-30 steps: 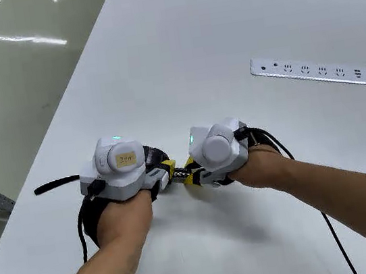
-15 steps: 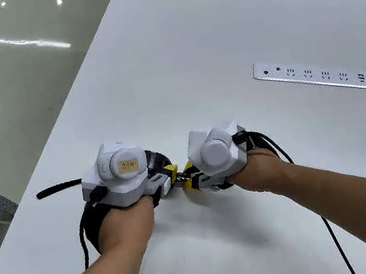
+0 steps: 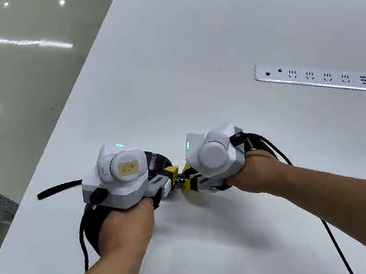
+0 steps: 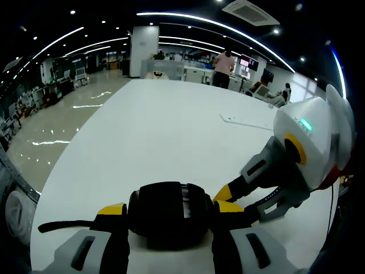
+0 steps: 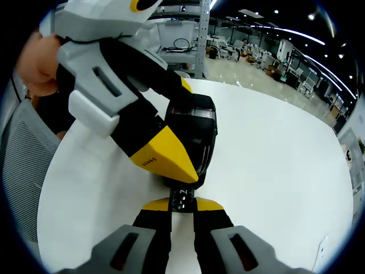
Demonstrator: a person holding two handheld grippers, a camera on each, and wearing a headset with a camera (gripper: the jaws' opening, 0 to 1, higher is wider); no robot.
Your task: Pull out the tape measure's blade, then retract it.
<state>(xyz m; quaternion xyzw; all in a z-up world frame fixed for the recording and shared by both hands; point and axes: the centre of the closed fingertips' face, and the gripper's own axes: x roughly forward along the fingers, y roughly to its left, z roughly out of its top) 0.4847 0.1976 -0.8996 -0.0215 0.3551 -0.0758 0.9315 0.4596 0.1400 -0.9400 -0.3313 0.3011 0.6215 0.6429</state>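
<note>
The black tape measure (image 4: 167, 212) sits between the yellow-tipped jaws of my left gripper (image 4: 169, 208), which is shut on its case. In the right gripper view the case (image 5: 195, 132) lies just ahead, and my right gripper (image 5: 182, 204) is shut on the end of the blade (image 5: 182, 196), with only a short length out. In the head view the left gripper (image 3: 164, 178) and right gripper (image 3: 187, 177) meet nose to nose low over the white table (image 3: 209, 31), the tape measure (image 3: 158, 161) between them.
A white power strip (image 3: 318, 78) lies flat at the back right. A black strap (image 3: 57, 189) trails left near the table's left edge, beyond which is shiny floor. Black cables run back along both arms. People and desks stand far off.
The head camera has shifted a little. Both grippers keep their hold and stay close together; the short length of blade looks about the same.
</note>
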